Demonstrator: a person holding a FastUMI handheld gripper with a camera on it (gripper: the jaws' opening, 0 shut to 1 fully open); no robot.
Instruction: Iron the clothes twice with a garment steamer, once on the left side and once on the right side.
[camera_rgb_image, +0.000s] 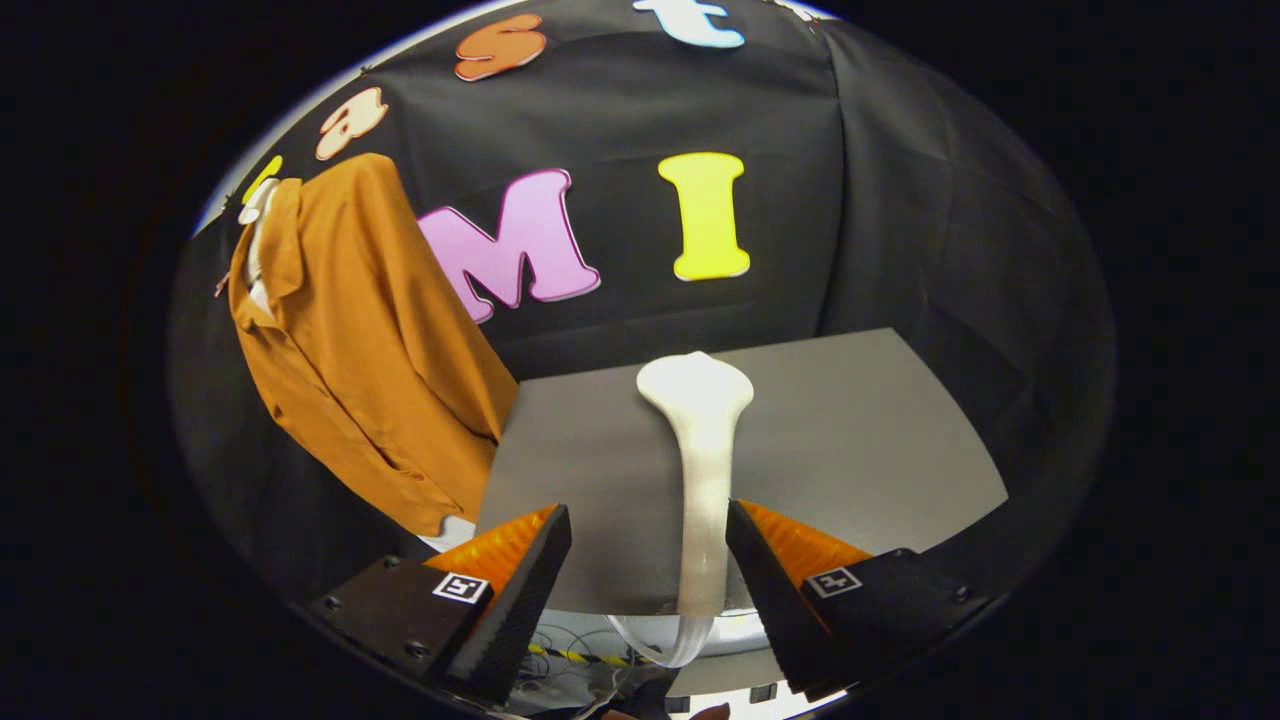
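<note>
Against the booth's black cloth wall (900, 200), off to the left of your fingers and well beyond them, hangs the orange shirt (370, 340), collar up on a pale hanger (256, 210), its hem dropping below the near edge of the grey table (860, 440). That table spreads ahead of you, and on it, running from between your fingers out toward the wall, lies the white garment steamer (702, 440), its broad head at the far end and its slim handle coming back to you, with a clear hose (660, 648) looping out under the handle's near end. Your gripper (648, 548) stands with its fingers parted around that handle: the right finger looks to be touching or nearly touching it, the left one is clearly apart, so you have no grip yet. Judging from this, the task is at its very start. The steamer is not lifted and sits well apart from the shirt, and both passes, left side and right side, appear to be left. Close on the handle first.
</note>
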